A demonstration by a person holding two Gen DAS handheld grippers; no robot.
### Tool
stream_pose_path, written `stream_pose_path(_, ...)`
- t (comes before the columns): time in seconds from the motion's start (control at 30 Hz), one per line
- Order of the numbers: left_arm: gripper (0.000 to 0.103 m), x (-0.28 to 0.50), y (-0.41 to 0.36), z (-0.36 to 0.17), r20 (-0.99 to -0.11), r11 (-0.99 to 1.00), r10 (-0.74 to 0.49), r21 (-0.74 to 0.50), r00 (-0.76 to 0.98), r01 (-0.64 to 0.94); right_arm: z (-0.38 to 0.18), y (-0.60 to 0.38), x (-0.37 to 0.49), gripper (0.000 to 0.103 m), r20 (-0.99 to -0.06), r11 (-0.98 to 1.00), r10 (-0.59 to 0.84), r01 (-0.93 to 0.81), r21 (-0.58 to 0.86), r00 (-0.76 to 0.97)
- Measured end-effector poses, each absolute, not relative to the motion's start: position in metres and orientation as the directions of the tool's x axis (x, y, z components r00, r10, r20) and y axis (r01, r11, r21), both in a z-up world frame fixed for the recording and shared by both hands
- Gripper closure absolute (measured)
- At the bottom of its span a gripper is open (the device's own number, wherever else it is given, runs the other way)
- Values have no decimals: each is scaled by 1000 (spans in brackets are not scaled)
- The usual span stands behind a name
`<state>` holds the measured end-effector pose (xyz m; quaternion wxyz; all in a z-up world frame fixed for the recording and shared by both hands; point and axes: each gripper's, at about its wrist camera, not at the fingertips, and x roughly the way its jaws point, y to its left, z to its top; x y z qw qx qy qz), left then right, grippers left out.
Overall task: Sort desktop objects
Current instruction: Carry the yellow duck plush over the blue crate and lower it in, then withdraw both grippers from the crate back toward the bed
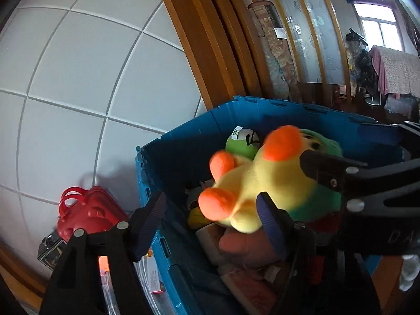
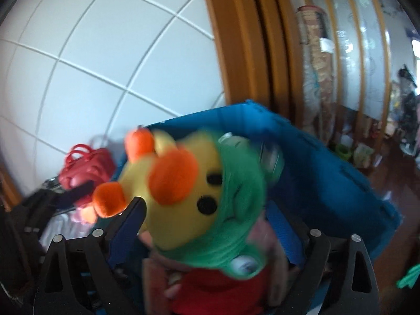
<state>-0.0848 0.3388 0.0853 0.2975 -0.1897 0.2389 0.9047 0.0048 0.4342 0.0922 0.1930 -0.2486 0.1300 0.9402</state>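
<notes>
A yellow plush duck (image 2: 183, 183) with orange beak and feet and a green hood is held between the fingers of the right tongs (image 2: 207, 218), which are closed around its head and hood. The toy is seen above the open blue crate (image 1: 183, 136), which serves as the landmark here. In the left wrist view, the duck (image 1: 262, 181) is seen from its underside, over the middle of the crate, with the right tongs (image 1: 309, 183) reaching in from the crate's right side. The left tongs (image 1: 210, 225) are spread wide with nothing gripped: one finger (image 1: 147, 223) lies outside the crate's left wall, the other (image 1: 270, 223) is over the crate's interior, just below the duck. Inside the crate, a green plush frog (image 1: 241, 144) lies toward the far wall, and other soft items are piled beneath; they are too blurred to name. To the left of the crate, a red toy case (image 1: 89, 212) with looped handles stands against the white tiled wall (image 1: 78, 78).
</notes>
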Motion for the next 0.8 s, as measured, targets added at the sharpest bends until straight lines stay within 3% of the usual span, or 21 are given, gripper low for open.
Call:
stream_pose_path(0.5, 31, -80, 305, 91, -490, -748, 471, 218, -733, -627, 83, 434, 12, 0, -518, -886, 356, -457, 77, -778)
stream_pose_path(0.63, 16, -81, 293, 92, -481, -757, 480, 195, -734, -623, 82, 426, 14, 0, -520, -883, 370, -465, 60, -770)
stream_pose_path(0.8, 15, -82, 273, 93, -472, -760, 494, 174, -730, -626, 83, 409, 16, 0, -519, -877, 394, -480, 36, -759)
